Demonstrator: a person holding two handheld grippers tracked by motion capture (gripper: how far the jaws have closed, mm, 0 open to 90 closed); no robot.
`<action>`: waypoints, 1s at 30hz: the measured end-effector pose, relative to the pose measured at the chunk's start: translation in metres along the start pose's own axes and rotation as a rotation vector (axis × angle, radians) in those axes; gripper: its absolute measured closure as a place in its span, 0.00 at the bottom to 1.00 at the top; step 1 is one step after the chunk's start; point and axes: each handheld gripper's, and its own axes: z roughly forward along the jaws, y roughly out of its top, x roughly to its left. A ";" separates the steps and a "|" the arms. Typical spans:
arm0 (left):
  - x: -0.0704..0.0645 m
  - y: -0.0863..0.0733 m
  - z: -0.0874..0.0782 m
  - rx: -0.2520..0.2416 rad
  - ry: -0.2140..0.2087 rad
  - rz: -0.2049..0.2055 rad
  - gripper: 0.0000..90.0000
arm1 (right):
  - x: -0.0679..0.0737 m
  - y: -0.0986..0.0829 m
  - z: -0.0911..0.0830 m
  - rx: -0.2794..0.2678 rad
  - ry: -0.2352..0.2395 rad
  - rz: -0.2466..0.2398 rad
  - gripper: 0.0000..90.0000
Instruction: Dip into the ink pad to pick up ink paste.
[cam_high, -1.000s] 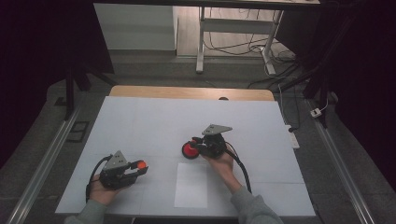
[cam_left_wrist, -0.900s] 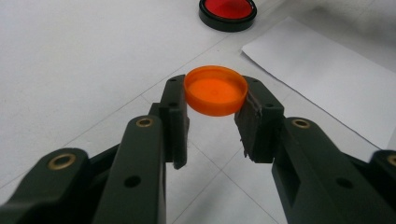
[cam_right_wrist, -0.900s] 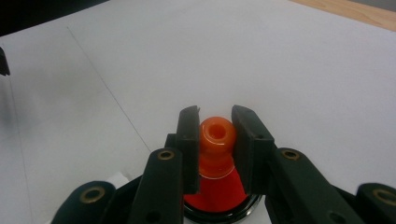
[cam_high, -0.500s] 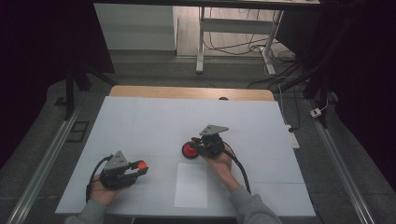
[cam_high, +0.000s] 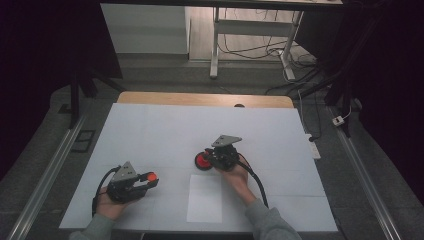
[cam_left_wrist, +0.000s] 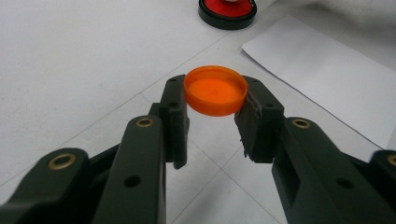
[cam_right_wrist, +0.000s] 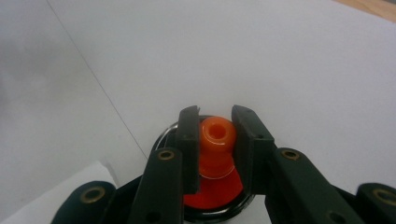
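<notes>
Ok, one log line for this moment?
left hand-held gripper: shut on orange cap | right hand-held gripper: shut on orange nozzle | red base: on table

room: dark | floor (cam_high: 150, 70): grey; cables (cam_high: 250, 47) | desk legs (cam_high: 215, 45): white

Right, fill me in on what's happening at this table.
A person works two handheld grippers over a white table. The left gripper is shut on a flat round orange plastic cap, held just above the surface. The right gripper is shut on the orange hollow spout of a round red black-rimmed base near the table's middle.
</notes>
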 end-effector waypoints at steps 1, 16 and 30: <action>0.000 0.000 0.000 0.000 0.000 0.000 0.72 | 0.000 -0.001 0.001 0.000 0.001 -0.001 0.80; 0.000 0.000 0.000 0.004 0.000 0.001 0.72 | 0.003 -0.005 0.001 -0.011 -0.022 -0.001 0.81; -0.001 0.000 0.001 0.005 -0.001 -0.001 0.72 | 0.004 -0.009 0.001 -0.038 -0.027 -0.002 0.81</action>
